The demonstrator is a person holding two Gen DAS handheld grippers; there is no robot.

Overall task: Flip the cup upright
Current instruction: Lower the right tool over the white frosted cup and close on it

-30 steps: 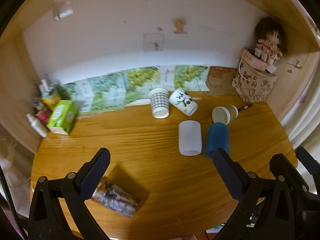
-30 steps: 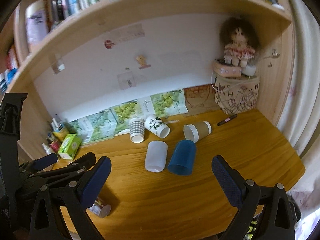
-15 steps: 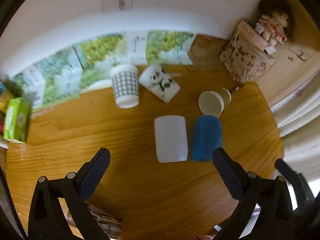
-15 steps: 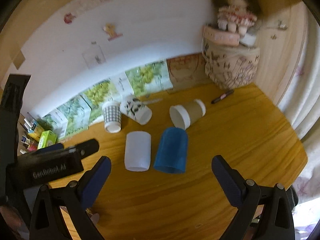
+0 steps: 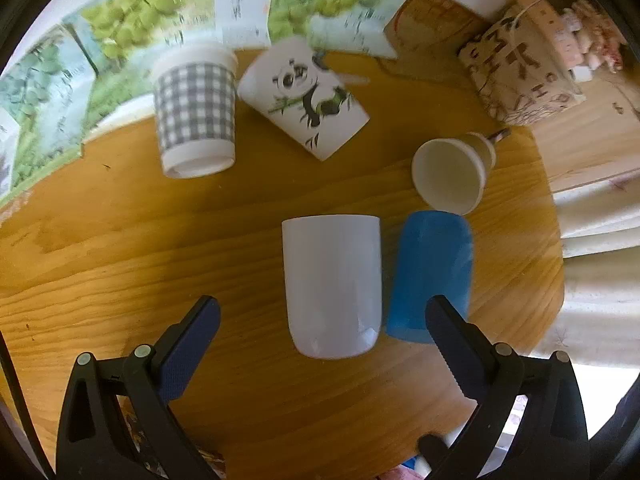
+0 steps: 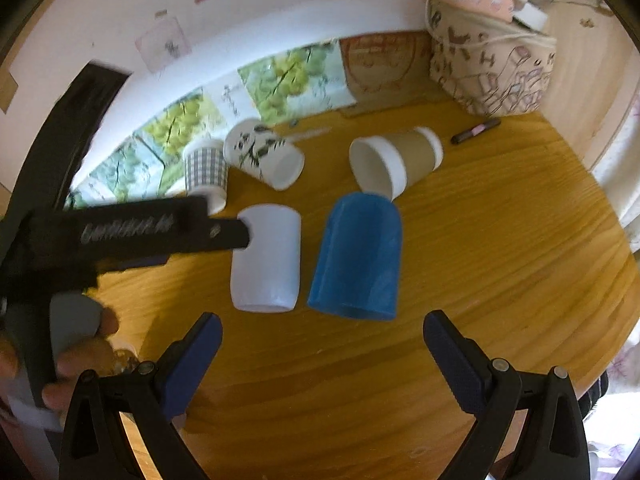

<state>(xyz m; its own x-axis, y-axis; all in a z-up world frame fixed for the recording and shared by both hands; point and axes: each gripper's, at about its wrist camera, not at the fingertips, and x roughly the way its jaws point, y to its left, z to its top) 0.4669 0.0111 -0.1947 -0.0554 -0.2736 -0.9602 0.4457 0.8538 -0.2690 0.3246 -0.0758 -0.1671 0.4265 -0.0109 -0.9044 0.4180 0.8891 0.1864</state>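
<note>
Several cups sit on the wooden desk [image 5: 120, 248]. A white cup [image 5: 331, 284] [image 6: 266, 258] and a blue cup [image 5: 430, 272] [image 6: 358, 254] stand upside down side by side. A grey checked cup [image 5: 195, 110] [image 6: 206, 170] also stands upside down. A panda cup [image 5: 306, 98] [image 6: 262, 154] and a brown-sleeved paper cup [image 5: 450, 174] [image 6: 394, 160] lie on their sides. My left gripper [image 5: 320, 320] is open just above the white cup. My right gripper [image 6: 322, 336] is open in front of the blue cup.
A patterned fabric basket [image 5: 520, 60] [image 6: 488, 64] stands at the back right with a doll on it. A pen [image 6: 476, 130] lies near it. Green printed cards [image 5: 132, 24] lean along the back wall. The left tool's body [image 6: 120, 232] crosses the right wrist view.
Both grippers have moved forward and down toward the cups. The white and blue cups now fill the middle of both views. The cups have not moved.
</note>
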